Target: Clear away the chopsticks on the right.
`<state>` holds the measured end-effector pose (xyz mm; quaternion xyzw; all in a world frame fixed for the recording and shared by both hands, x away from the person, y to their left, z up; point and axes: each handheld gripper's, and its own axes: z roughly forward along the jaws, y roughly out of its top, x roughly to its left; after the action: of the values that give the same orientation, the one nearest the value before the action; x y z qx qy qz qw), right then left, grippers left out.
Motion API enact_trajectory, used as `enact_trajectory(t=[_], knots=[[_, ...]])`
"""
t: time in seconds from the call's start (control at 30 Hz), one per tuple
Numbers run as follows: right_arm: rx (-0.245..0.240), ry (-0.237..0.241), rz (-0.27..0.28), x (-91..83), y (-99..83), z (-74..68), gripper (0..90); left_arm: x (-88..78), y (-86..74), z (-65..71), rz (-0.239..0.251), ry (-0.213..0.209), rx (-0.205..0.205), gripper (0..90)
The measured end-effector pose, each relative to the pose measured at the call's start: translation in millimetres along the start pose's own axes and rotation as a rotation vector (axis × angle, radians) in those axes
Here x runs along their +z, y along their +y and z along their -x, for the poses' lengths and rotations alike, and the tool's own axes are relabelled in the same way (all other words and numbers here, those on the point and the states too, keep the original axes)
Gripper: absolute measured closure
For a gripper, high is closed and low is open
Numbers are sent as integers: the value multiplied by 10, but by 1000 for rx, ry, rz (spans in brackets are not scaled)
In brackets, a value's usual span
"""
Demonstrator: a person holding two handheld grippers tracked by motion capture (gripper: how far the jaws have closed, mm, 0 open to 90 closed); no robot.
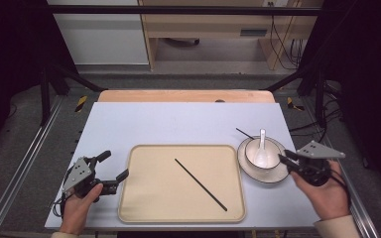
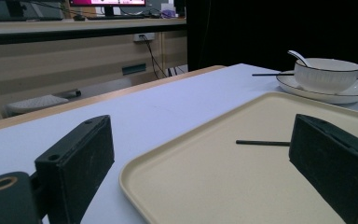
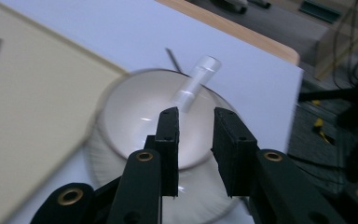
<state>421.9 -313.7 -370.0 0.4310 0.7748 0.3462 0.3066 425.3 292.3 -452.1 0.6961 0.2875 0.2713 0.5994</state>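
A beige tray (image 1: pixel 149 203) lies mid-table with one black chopstick (image 1: pixel 201 184) slanting across it. To its right a white bowl (image 1: pixel 263 154) with a white spoon (image 1: pixel 262 141) in it stands on a plate (image 1: pixel 274 177), and a second chopstick (image 1: pixel 244 133) pokes out behind the plate. My left gripper (image 1: pixel 116 164) rests open at the tray's left rim, its jaws (image 2: pixel 200 140) straddling the tray (image 2: pixel 214 186) corner with nothing gripped. Raised at the plate's right side, my right gripper (image 1: pixel 284 159) points at the bowl (image 3: pixel 140 121). Its jaws (image 3: pixel 196 116) stand apart with nothing between them.
A white mat (image 1: pixel 178 124) covers the table, with a wooden edge (image 1: pixel 186 95) at the far side. Metal frame rails (image 1: pixel 25 158) run along the left and right. A wooden desk (image 1: pixel 213 29) stands beyond on the floor.
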Motion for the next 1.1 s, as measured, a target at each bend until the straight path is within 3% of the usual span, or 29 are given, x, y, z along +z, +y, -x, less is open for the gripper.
enact_trajectory(t=[0.1,0.17,0.3,0.43,0.67,0.8,0.9,1.03,1.1], knots=[[27,-14,-47,192,-147,282,723,4,-2,4,-4,-2,3,64],[43,-5,-92,355,-254,392,723,4,-3,5,-5,-2,2,65],[50,27,-138,616,-401,487,716,8,-12,-2,-3,-2,-1,65],[30,47,-147,750,-453,499,714,7,-12,-2,-2,-4,-1,67],[-1,73,-193,865,-496,471,749,11,-12,4,-6,-6,-2,69],[0,87,-189,866,-513,466,838,11,-14,0,-8,-6,1,69],[2,99,-189,849,-515,451,854,13,-14,4,-8,-6,-1,69],[17,65,-175,819,-507,451,856,8,-11,3,-6,-5,-1,69],[43,38,-142,770,-485,460,856,4,-11,-2,-4,-3,1,69]])
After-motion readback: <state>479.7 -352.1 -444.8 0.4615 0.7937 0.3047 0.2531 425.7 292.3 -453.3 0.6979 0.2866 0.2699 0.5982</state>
